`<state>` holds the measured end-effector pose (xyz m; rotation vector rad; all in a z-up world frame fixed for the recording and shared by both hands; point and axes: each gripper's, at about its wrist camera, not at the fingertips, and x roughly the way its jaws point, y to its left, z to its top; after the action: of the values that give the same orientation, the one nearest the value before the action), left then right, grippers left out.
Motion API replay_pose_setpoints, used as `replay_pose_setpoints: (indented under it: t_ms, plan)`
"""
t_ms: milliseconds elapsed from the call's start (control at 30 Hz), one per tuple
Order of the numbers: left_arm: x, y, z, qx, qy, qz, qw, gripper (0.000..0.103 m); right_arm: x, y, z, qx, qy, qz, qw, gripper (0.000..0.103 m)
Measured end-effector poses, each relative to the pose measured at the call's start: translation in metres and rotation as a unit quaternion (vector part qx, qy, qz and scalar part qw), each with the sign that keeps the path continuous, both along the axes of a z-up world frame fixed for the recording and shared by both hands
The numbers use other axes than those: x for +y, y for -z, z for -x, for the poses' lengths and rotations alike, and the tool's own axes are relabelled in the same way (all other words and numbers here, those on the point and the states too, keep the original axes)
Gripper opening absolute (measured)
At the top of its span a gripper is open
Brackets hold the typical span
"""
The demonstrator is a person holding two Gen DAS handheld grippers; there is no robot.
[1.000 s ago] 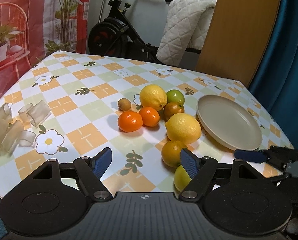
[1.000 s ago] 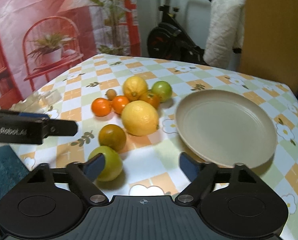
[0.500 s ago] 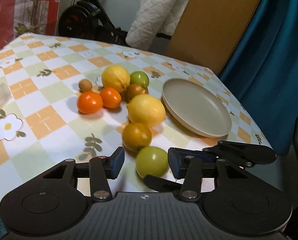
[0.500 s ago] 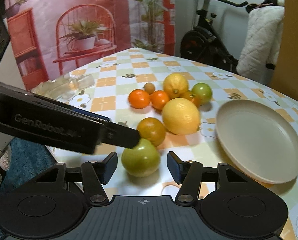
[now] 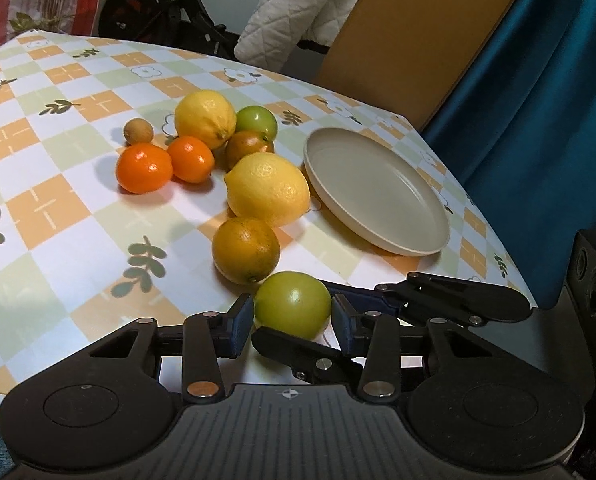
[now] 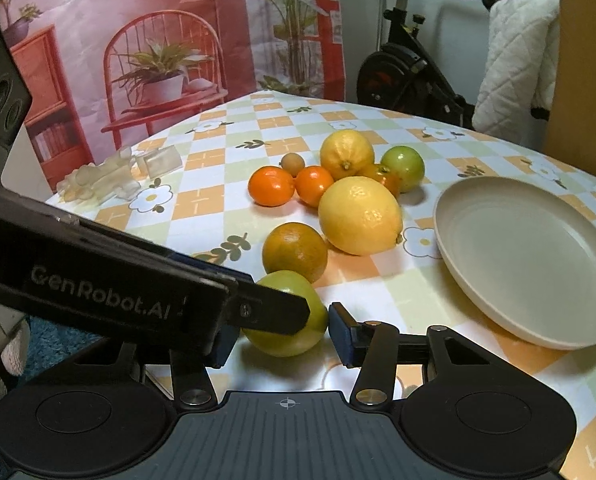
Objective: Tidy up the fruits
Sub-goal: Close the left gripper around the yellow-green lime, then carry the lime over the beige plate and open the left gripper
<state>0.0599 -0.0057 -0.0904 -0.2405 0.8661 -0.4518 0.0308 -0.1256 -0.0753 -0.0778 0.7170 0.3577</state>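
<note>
Nearest: green fruit (image 5: 292, 305), roundish with no clear long axis, on the desk (image 5: 57, 208) between the jaws of both grippers.

Left gripper (image 5: 292, 318): jaws have just been closing, pads at the fruit's sides; contact cannot be told.

Right gripper (image 6: 281, 330): jaws likewise closing, its left pad hidden. Neither hand is clearly nearer.

Beyond: dull orange (image 5: 245, 255), large lemon (image 5: 267, 189).

Farther right: empty plate (image 5: 378, 192).

Both tools closed in around the green fruit (image 5: 292, 304), left tool (image 5: 292, 322) lowered
</note>
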Motion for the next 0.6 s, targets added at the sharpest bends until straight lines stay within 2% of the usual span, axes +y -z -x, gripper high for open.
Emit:
replay_pose_setpoints:
  t_ms: [300, 600]
  plan:
    - [0.0, 0.001, -0.002, 0.0, 0.0, 0.007, 1.0, 0.045, -0.003, 0.001, 0.0, 0.002, 0.007, -0.006, 1.0, 0.044]
    - [-0.017, -0.005, -0.015, -0.007, 0.026, 0.021, 0.9994, 0.045, -0.022, -0.005, 0.002, -0.011, 0.05, -0.018, 0.999, 0.044]
